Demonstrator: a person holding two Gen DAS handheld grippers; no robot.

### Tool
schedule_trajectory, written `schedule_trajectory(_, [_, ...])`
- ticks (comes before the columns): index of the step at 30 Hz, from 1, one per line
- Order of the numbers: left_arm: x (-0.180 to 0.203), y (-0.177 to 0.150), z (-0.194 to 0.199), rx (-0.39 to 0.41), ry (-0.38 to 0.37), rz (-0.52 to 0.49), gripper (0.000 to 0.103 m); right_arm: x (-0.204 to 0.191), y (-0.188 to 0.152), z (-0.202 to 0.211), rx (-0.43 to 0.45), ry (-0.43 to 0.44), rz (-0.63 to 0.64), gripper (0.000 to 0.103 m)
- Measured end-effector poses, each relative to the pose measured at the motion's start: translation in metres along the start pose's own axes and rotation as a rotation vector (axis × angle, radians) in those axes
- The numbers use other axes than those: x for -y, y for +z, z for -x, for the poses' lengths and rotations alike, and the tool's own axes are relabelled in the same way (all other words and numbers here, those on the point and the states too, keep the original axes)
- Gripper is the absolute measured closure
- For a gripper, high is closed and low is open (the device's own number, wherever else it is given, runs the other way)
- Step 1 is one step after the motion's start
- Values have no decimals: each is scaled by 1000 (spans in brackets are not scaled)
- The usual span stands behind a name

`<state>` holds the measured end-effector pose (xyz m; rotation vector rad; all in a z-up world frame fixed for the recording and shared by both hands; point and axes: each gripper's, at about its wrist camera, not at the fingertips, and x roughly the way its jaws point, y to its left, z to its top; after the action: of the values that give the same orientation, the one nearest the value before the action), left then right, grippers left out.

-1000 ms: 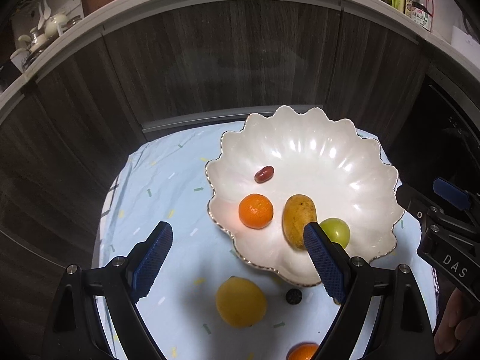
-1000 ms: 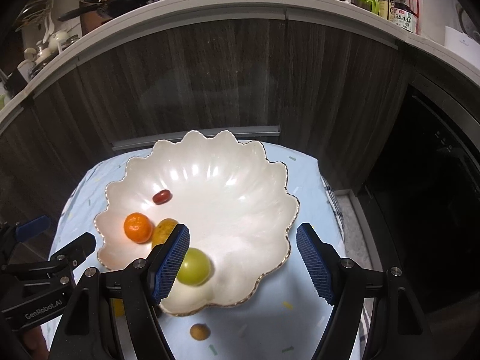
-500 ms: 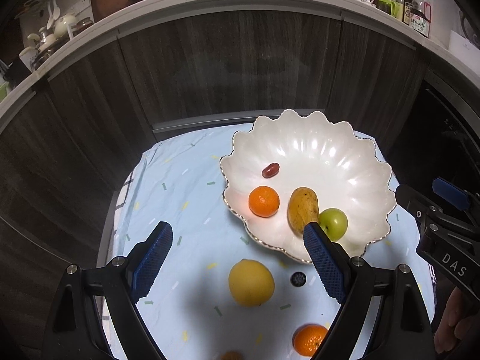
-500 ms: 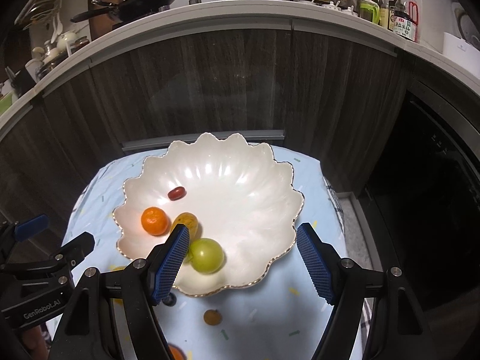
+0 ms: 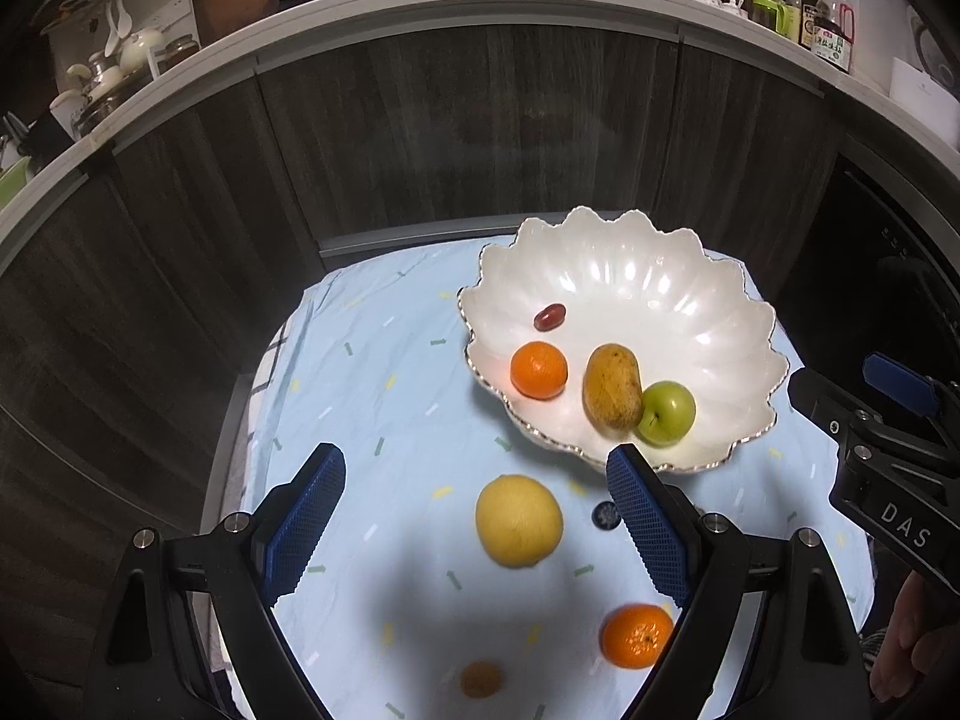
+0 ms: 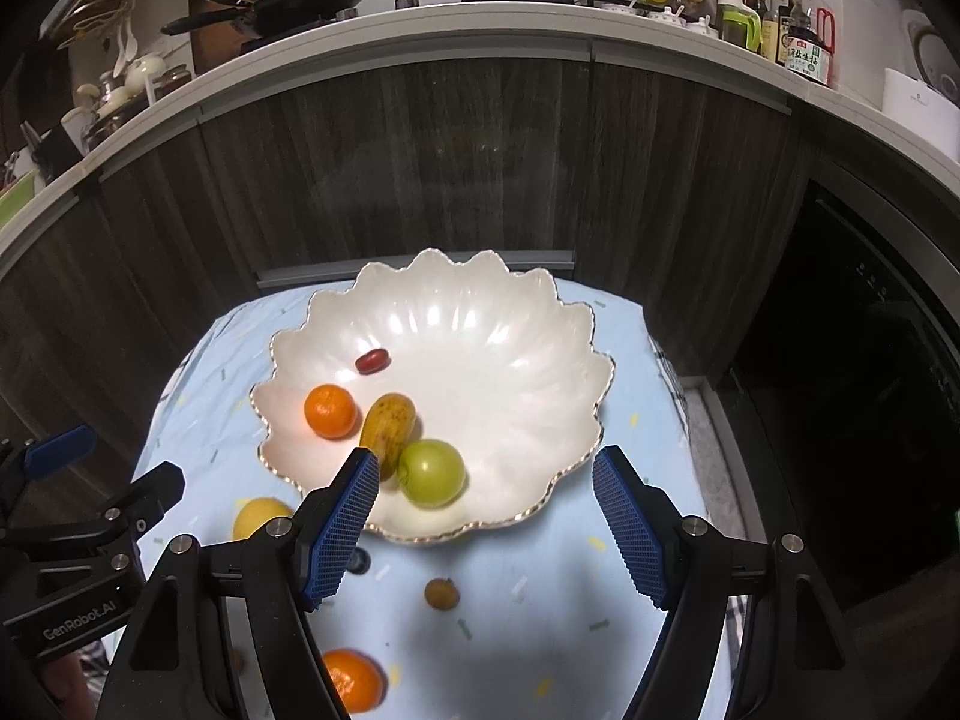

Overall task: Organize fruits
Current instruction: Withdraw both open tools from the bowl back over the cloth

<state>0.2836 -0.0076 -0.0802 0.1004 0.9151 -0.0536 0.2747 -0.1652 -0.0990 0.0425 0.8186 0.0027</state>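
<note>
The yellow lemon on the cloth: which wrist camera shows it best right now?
The left wrist view. There the yellow lemon lies whole and unobstructed on the blue cloth, between the open left claw fingers. In the right wrist view only its top shows, behind that claw's left finger.

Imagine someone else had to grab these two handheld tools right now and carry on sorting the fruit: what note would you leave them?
Left tool: open, empty, above the cloth near the yellow fruit.
Right tool: open, empty, over the near rim of the white bowl.
Done: in the bowl lie one orange, the mango, the green apple and a small red fruit.
Left: on the blue cloth remain the yellow fruit, a second orange, a small brown fruit and a small dark round piece. The yellow fruit sits between the left tool's fingers, so probably take it first.
</note>
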Motion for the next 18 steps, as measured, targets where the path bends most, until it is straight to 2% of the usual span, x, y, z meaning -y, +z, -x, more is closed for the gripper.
schedule_trajectory(18, [-15, -44, 15, -16, 3, -8, 14, -20, -34, 12, -33, 0, 43, 29])
